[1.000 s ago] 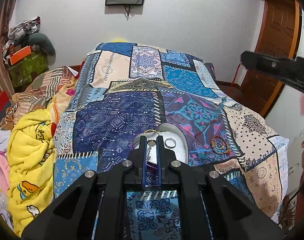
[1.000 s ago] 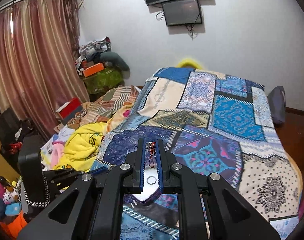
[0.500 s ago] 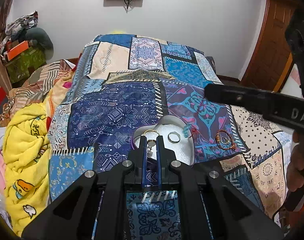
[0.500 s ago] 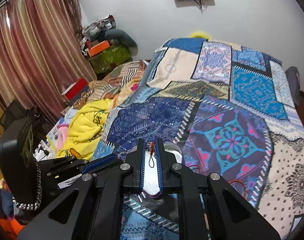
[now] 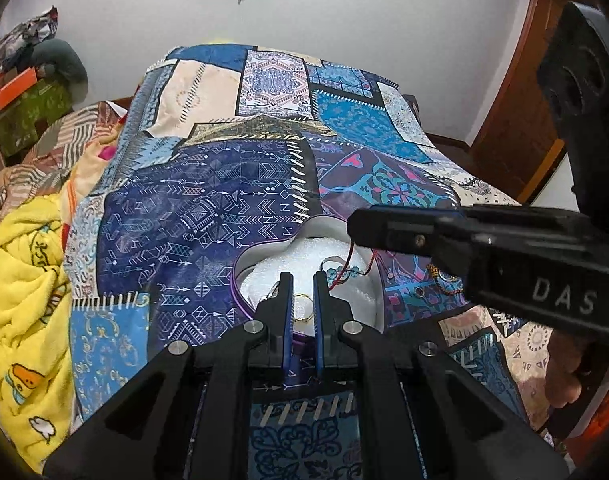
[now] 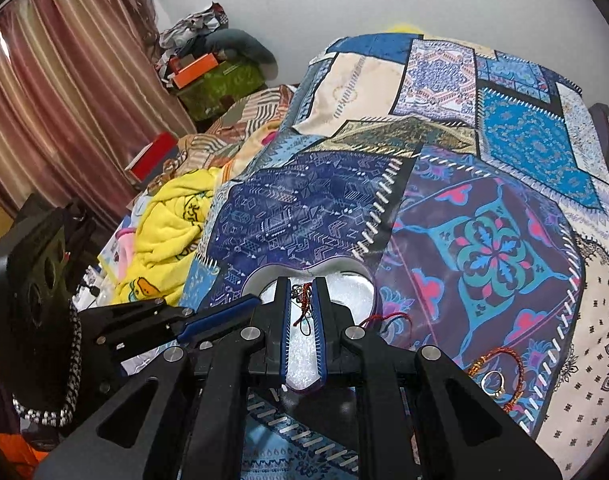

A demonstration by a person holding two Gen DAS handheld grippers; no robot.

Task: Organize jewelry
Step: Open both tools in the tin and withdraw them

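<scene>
The right gripper (image 6: 303, 300) hung directly over the heart-shaped box with a purple rim and white foam lining (image 5: 264, 246), its fingers pinched nearly together on a red thread bracelet with small beads (image 6: 302, 304). From the left wrist view the bracelet's loose end (image 5: 346, 270) already trailed down onto the foam, so the step in hand was judged to be laying this piece inside the box.

The left gripper (image 5: 302, 300) sat low at the box's near edge, its fingers set a narrow gap apart with a thin gold ring (image 5: 304, 308) showing between them; whether the pads actually gripped that ring or merely framed it could not be told.

To do it well, the right gripper needed to sink until most of the thread rested on the foam, then part its fingers only a little, since thin cord tends to cling to the pads and lift out again. Drifting slightly sideways as it rose would have helped the cord fall free and kept it off the gold ring.

On the blue patchwork bedspread (image 6: 304, 208) just right of the box, another red-and-gold thread bracelet (image 6: 504, 368) and a silver ring (image 6: 492, 384) waited, not yet sorted
</scene>
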